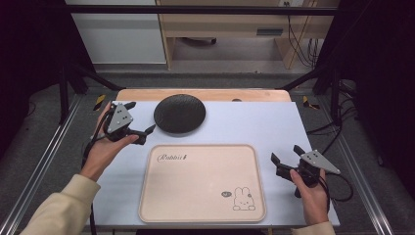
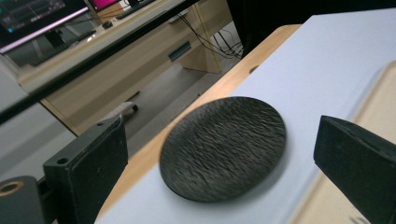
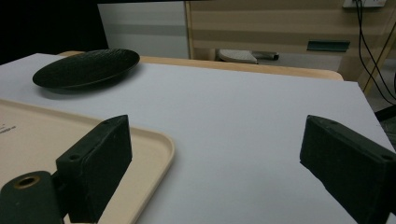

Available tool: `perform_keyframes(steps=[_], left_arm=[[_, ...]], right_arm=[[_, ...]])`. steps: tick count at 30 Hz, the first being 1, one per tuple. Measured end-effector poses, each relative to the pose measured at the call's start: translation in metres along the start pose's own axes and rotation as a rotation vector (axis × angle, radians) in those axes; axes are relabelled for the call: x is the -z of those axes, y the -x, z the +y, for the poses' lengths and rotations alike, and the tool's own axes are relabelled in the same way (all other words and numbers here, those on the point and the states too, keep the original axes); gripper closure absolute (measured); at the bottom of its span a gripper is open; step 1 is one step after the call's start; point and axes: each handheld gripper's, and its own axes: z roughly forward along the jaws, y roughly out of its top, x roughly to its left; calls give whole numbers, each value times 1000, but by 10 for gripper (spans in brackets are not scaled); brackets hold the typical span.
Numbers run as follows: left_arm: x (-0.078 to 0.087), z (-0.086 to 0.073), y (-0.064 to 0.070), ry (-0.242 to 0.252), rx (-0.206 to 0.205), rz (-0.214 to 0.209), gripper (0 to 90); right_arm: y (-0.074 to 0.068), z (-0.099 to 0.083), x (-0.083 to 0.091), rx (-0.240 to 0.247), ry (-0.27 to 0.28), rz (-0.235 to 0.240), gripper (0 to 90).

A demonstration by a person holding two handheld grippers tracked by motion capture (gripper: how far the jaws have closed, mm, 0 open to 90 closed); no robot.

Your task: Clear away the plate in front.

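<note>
I have the left tongs [image 1: 139,120] spread wide and empty, just beside the left edge of the black plate [image 1: 179,113], which sits at the far middle of the surface [image 1: 274,122], beyond the tray [image 1: 203,182]. In the left gripper view the plate [image 2: 223,147] lies between my two jaws but a little ahead of them, not yet touched. I judge it stiff, probably ceramic, so fairly heavy for its width and breakable if it drops. Its rippled top should give some grip, yet it is shallow with a low rim. I would take it at the near rim, one jaw over and one under. The right tongs [image 1: 286,157] hang open and empty, right of the tray.
</note>
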Motion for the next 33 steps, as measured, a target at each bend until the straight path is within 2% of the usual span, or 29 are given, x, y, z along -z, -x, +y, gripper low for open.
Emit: perform_keyframes(steps=[2,3,5,6,8,9,14,18,19,20,22,23,24,25,26,27,29,31,33], left_arm=[[-6,9,-6,-12,-44,1,23],[-6,9,-6,-12,-44,1,23],[-16,17,-12,-19,-97,-1,23],[-16,17,-12,-19,-97,-1,25],[-23,20,-19,-11,-133,1,29],[-23,20,-19,-11,-133,1,29],[-35,10,-24,-64,-276,49,38],[-42,-1,-16,-86,-367,76,42],[-42,-1,-16,-86,-367,76,44],[-44,-3,-13,-91,-388,69,44],[-46,-7,-8,-100,-452,66,57],[-47,-10,-5,-115,-466,51,61],[-49,-14,1,-133,-520,35,68],[-50,-16,4,-143,-552,25,91],[-50,-16,4,-143,-552,25,120],[-51,-18,6,-150,-577,17,131],[-53,-21,8,-158,-602,14,133],[-54,-25,10,-163,-645,26,148],[-57,-30,10,-173,-659,28,169]], right_arm=[[-4,0,0,18,-6,1,94],[-4,0,0,18,-6,1,94],[-6,1,1,34,8,-10,92],[-7,1,1,40,10,-12,91],[-7,1,2,45,7,-17,91],[-7,1,2,52,8,-20,91],[-10,2,5,64,14,-35,91],[-14,4,7,76,26,-45,92],[-14,4,7,76,26,-45,92],[-15,4,8,78,26,-47,92],[-15,4,8,80,34,-50,93],[-15,4,8,80,33,-51,93],[-15,4,8,81,34,-51,94],[-14,4,8,82,38,-52,96],[-14,4,8,83,35,-53,97],[-14,4,8,84,33,-55,97],[-14,3,7,85,31,-58,97],[-13,3,7,87,31,-60,98],[-13,4,8,94,34,-62,100]])
